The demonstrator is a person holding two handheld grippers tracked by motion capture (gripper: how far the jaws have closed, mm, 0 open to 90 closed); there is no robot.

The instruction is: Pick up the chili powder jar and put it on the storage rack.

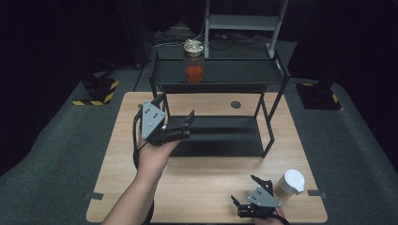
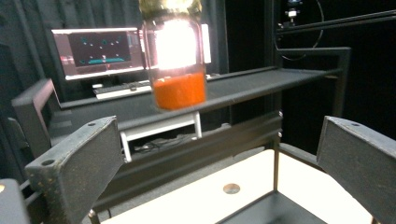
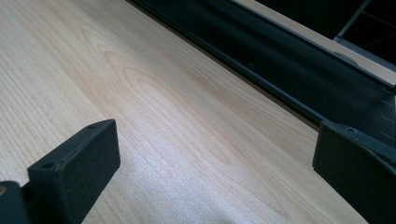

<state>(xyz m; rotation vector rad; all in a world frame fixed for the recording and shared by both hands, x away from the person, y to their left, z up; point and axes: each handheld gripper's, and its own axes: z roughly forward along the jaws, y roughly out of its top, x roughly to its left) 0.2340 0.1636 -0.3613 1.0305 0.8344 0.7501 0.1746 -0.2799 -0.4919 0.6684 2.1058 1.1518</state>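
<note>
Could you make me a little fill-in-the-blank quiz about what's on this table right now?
1. The glass jar stands on the ____ shelf of the black rack.
2. The stuff in the jar's bottom is ____ in colour.
3. The white-lidded cup stands beside the ____ gripper.
4. The left gripper has its jaws ____.

Missing words: top; orange; right; open

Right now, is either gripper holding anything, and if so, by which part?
Nothing is held. The left gripper is open in front of the shelf, apart from the jar. The right gripper is open over bare table, beside the paper cup.
</note>
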